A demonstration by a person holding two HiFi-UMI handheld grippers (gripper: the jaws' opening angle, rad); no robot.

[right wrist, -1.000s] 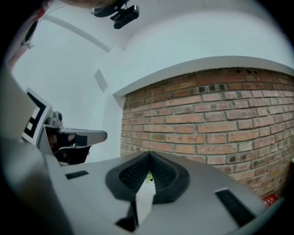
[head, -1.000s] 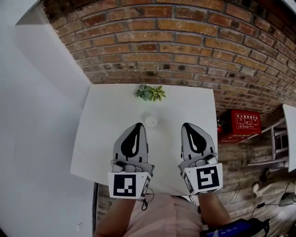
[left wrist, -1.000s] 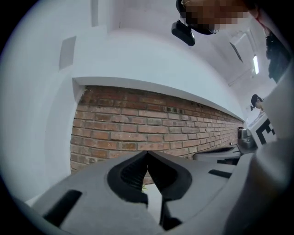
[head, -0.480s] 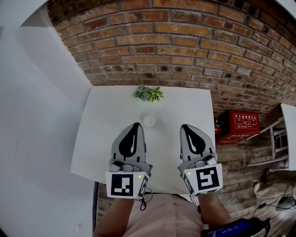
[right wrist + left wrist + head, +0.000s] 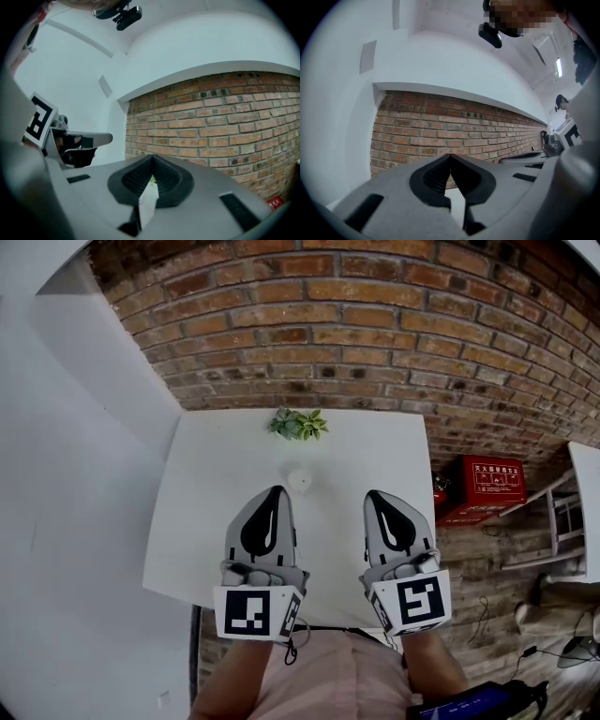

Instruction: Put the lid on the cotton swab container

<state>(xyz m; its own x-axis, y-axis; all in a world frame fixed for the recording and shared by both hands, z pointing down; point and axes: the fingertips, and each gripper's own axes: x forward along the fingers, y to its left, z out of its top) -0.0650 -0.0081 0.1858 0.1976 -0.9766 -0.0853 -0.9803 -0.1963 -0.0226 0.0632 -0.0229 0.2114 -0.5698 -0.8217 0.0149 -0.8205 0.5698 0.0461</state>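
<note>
A small round white cotton swab container (image 5: 299, 479) stands on the white table (image 5: 206, 512), a little in front of the plant. I cannot tell whether its lid is on it. My left gripper (image 5: 277, 491) and right gripper (image 5: 377, 493) hover side by side over the near half of the table, both pointing toward the wall. The container lies just beyond and between their tips. In the left gripper view the left gripper (image 5: 450, 154) is shut and empty. The right gripper (image 5: 152, 157) is likewise shut with nothing in it in its own view.
A small green potted plant (image 5: 299, 425) stands at the table's far edge against the brick wall (image 5: 375, 343). On the floor to the right sits a red box (image 5: 487, 486), with a white frame (image 5: 562, 521) beside it. A white wall (image 5: 75, 474) runs along the left.
</note>
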